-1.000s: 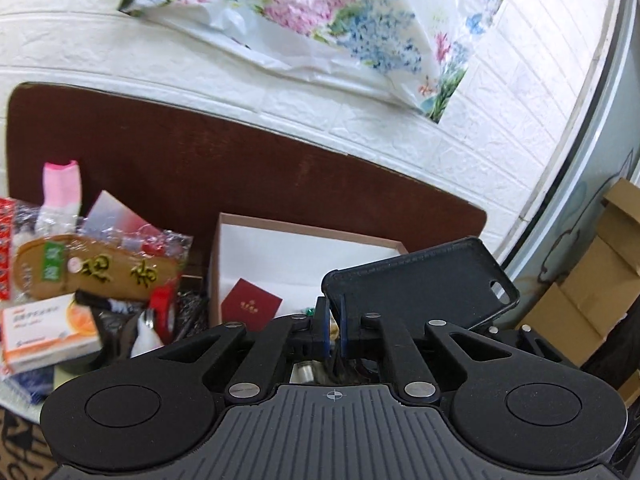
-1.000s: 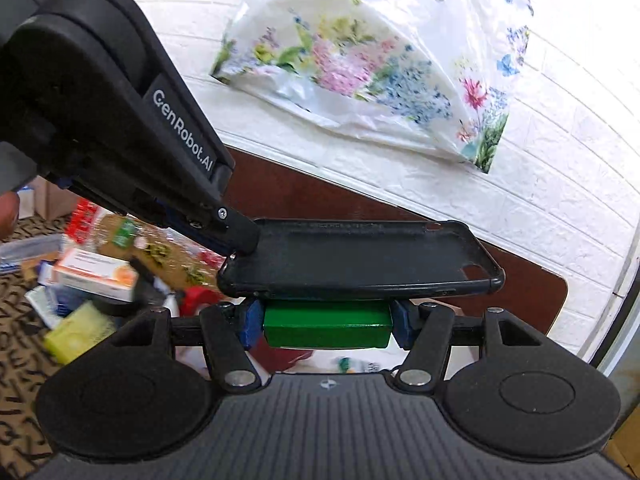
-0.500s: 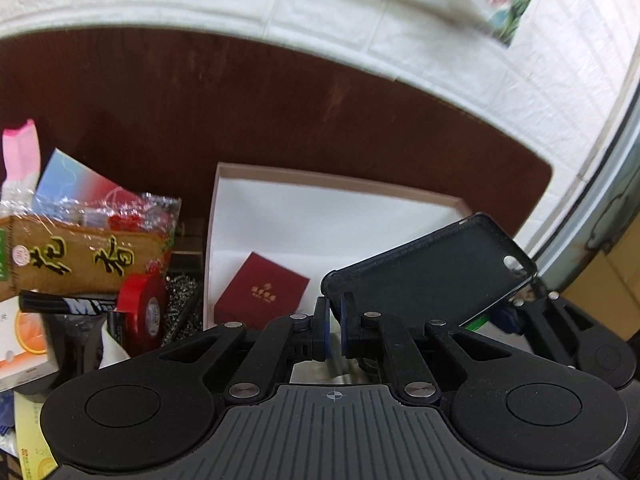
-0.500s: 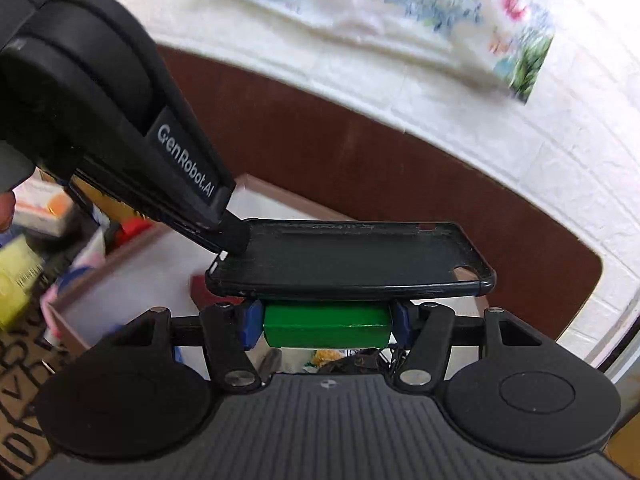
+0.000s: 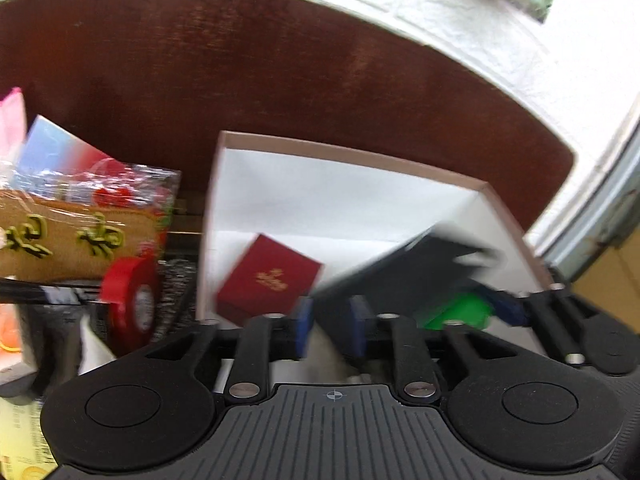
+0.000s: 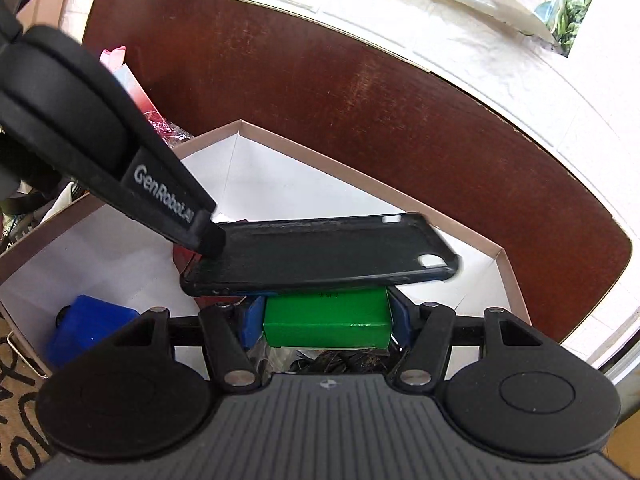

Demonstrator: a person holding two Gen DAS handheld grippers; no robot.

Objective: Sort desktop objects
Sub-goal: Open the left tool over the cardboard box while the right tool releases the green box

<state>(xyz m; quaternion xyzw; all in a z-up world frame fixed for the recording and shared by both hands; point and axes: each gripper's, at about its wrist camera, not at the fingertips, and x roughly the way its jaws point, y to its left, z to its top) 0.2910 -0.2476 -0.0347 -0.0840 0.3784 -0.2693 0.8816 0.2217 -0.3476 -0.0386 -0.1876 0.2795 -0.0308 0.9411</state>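
Note:
My left gripper (image 5: pixel 330 330) has opened its blue pads; the black phone case (image 5: pixel 404 276) is blurred just beyond them, over the white-lined box (image 5: pixel 340 156). In the right wrist view the case (image 6: pixel 320 254) lies flat above the box (image 6: pixel 312 152), with the left gripper's tip (image 6: pixel 208 236) at its left end. My right gripper (image 6: pixel 326 318) is shut on a green block (image 6: pixel 326 320) right under the case. The block also shows in the left wrist view (image 5: pixel 460 312). A dark red booklet (image 5: pixel 268 280) lies in the box.
A red tape roll (image 5: pixel 130 300), a snack packet (image 5: pixel 60 236) and other clutter lie left of the box. A blue object (image 6: pixel 86 326) sits in the box's near left corner. The brown board (image 6: pixel 360 100) and white brick wall (image 6: pixel 520 60) lie behind.
Both grippers have moved down over the box. The left gripper's pads have spread apart, and the phone case is blurred with motion.

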